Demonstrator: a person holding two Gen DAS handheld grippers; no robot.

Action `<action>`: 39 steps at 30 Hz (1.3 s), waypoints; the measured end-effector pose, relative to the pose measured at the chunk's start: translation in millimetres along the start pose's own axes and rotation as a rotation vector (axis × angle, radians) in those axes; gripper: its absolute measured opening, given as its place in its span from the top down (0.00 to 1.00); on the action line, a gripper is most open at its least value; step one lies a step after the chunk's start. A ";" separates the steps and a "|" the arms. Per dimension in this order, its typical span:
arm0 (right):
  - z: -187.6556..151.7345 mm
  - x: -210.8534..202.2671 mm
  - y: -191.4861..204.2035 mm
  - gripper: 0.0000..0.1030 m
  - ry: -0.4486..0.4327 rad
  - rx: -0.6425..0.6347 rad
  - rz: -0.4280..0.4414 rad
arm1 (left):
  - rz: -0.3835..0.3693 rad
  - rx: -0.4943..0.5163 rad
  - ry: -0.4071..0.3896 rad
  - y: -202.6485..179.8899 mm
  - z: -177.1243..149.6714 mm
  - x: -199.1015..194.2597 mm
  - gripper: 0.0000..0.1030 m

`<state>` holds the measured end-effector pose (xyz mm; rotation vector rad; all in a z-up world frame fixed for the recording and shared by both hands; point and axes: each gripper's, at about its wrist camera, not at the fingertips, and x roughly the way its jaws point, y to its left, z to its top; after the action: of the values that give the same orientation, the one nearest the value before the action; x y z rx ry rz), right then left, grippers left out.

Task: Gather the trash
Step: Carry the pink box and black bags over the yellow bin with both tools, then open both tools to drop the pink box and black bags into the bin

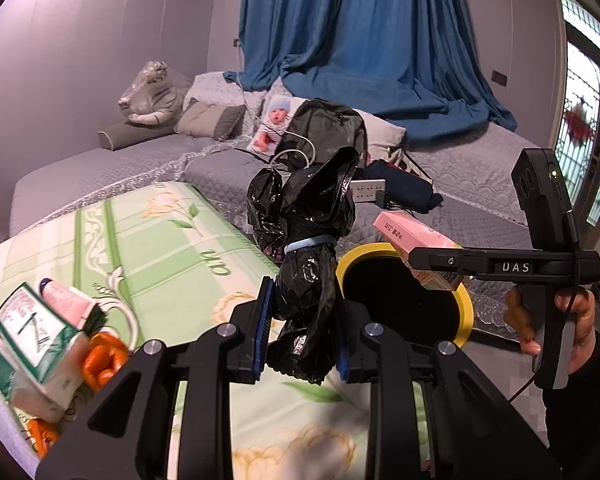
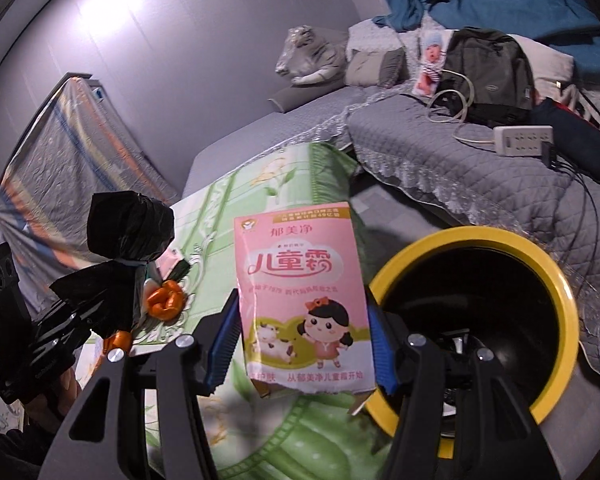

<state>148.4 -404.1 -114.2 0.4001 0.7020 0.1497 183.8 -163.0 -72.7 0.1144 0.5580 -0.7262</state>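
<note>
Green floral cloth covers the table [image 1: 148, 248], and at its near left edge lie a green-and-white carton [image 1: 32, 332], a pink tube [image 1: 66, 300] just behind it, and orange peel [image 1: 102, 358] touching the carton's right side. Right of these, the left gripper [image 1: 302, 330] is clenched on a black plastic bag [image 1: 306, 240], a crumpled bundle bound by a pale blue band; the blue pads press its lower part from both sides, and the bundle stands up above the table's right edge. Just right of the bag, lower down, sits the bin [image 1: 466, 308], black inside with a yellow rim, beside the table and in front of the grey quilted bed [image 1: 480, 176]. Above the far rim of the bin, the right gripper [image 2: 302, 344] grips a pink box [image 2: 300, 288] printed with a cartoon girl and a cow, held upright between its blue pads. In the right wrist view the box hangs over the table's right edge, just left of the bin's opening [image 2: 476, 312]. Far behind, on the bed, rest a dark backpack [image 1: 324, 128] and a white power strip [image 2: 522, 140].
</note>
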 end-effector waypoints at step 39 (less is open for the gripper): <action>-24.4 -3.0 -140.2 0.46 0.001 0.301 -0.307 | -0.109 0.043 0.226 -88.6 0.8 169.0 0.75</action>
<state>130.3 -525.4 -186.2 0.5730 0.7807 -0.2489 228.9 -330.6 -152.0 0.2092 0.7692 -0.8368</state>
